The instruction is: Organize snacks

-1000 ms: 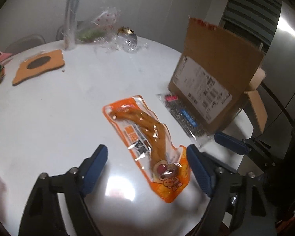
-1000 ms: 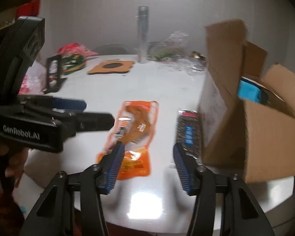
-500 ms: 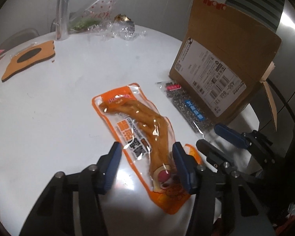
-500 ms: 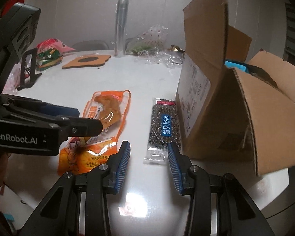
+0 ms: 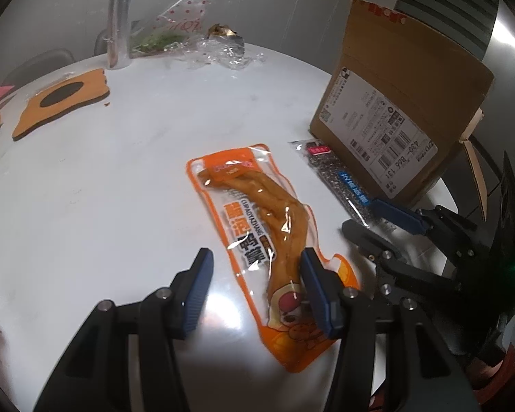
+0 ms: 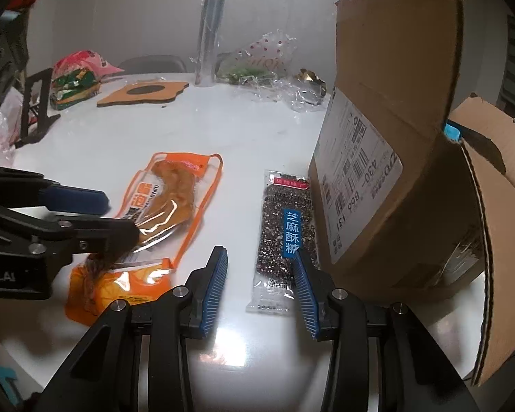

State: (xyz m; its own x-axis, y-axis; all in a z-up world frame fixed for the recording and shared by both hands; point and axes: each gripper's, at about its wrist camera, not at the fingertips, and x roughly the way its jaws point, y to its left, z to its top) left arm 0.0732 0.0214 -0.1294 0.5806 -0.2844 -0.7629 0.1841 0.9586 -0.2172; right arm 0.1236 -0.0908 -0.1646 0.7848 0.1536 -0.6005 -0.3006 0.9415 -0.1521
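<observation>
- While my left gripper [image 5: 255, 274], part-open, straddles the glossy orange pouch [image 5: 257, 213], nothing's pinched.
- My right gripper [image 6: 261, 274] gapes narrowly beside the speckled sesame bar [image 6: 286, 230].

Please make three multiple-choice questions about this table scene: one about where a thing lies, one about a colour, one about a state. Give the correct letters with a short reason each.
1. Where does the dark sesame bar lie?
A. Inside the box
B. On the table, next to the cardboard box
C. On top of the orange packet

2. What colour is the border of the snack packet under the left claw?
A. Orange
B. Green
C. Purple

3. What is the state of the box?
A. Taped shut
B. Crushed flat
C. Open, flaps raised

Answers:
1 B: the bar lies flat on the white table by the box's labelled side.
2 A: the packet's rim is bright orange.
3 C: the flaps stand up and apart.
</observation>
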